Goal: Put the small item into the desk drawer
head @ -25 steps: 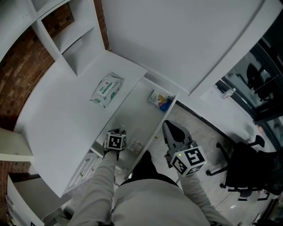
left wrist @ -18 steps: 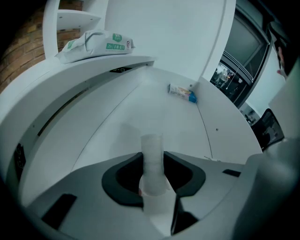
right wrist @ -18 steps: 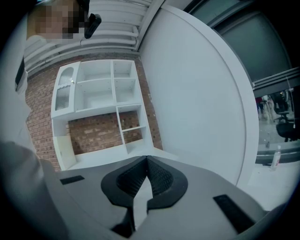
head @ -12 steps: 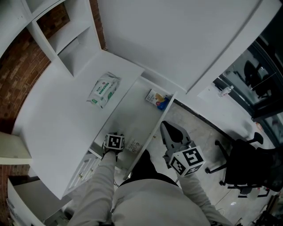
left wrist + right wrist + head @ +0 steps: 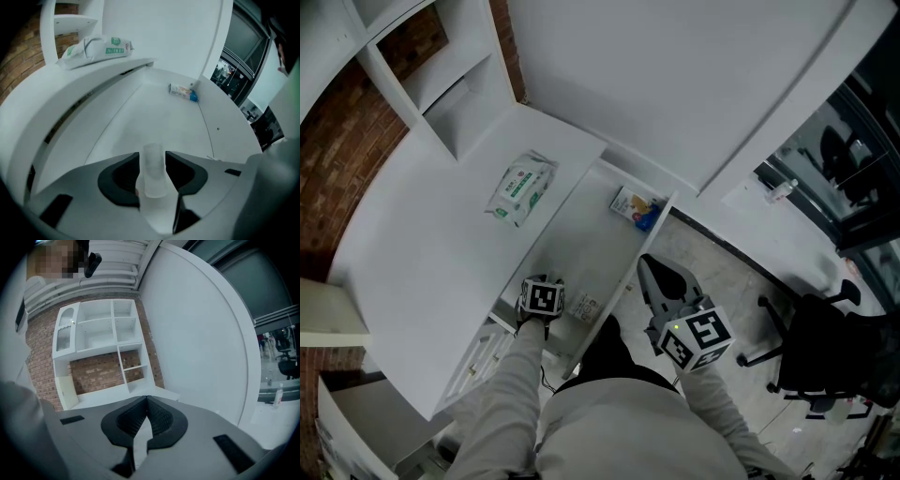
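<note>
The white desk drawer [image 5: 586, 239] stands pulled out. My left gripper [image 5: 547, 283] is low inside its near end. In the left gripper view a small clear item [image 5: 153, 176] stands between the jaws of the left gripper [image 5: 152, 159]. The jaws are opening and the pads sit just off the item's sides. The bare drawer floor [image 5: 154, 108] runs ahead of it. My right gripper [image 5: 660, 279] hangs over the floor to the right of the drawer. Its pads [image 5: 157, 416] meet at the tip of the right gripper [image 5: 146, 399], shut on nothing.
A white and blue packet [image 5: 635, 208] [image 5: 182, 91] lies at the drawer's far end. A small printed thing [image 5: 586, 307] lies just right of the left gripper. A green and white wipes pack [image 5: 523, 187] [image 5: 96, 49] rests on the desk. An office chair [image 5: 825, 352] stands at the right.
Both grippers stay where they were; only the head view has shifted a little.
</note>
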A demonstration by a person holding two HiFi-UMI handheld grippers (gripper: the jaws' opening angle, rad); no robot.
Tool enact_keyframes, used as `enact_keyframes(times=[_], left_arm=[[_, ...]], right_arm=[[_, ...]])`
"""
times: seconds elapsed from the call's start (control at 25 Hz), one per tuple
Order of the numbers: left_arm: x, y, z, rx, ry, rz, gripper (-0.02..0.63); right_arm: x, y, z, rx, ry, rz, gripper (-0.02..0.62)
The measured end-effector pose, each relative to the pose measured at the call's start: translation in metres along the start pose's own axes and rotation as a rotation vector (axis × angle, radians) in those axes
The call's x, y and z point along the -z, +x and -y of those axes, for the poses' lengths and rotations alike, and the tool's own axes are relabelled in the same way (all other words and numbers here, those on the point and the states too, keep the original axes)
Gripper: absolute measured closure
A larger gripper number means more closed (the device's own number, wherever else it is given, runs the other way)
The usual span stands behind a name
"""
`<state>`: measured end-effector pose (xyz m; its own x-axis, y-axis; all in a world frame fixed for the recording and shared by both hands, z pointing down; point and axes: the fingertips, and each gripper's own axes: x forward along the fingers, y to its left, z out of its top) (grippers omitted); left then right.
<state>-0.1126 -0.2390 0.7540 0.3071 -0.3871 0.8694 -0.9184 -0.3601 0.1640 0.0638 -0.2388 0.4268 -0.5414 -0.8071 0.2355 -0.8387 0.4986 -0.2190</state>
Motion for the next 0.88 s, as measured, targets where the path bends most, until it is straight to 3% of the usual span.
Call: enact_keyframes(times=[0.44,0.88], left_arm=[[-0.092,-0.098,0.02,-0.027,0.081,0.333,0.458],[-0.147,-0.198,0.03,-0.084,0.112,0.619,0.488]], right_arm=[[-0.008,0.002,-0.007,-0.031,0.002,0.031,0.568],[-0.019,-0.009,-0.005,-0.022,0.0,0.077,0.568]])
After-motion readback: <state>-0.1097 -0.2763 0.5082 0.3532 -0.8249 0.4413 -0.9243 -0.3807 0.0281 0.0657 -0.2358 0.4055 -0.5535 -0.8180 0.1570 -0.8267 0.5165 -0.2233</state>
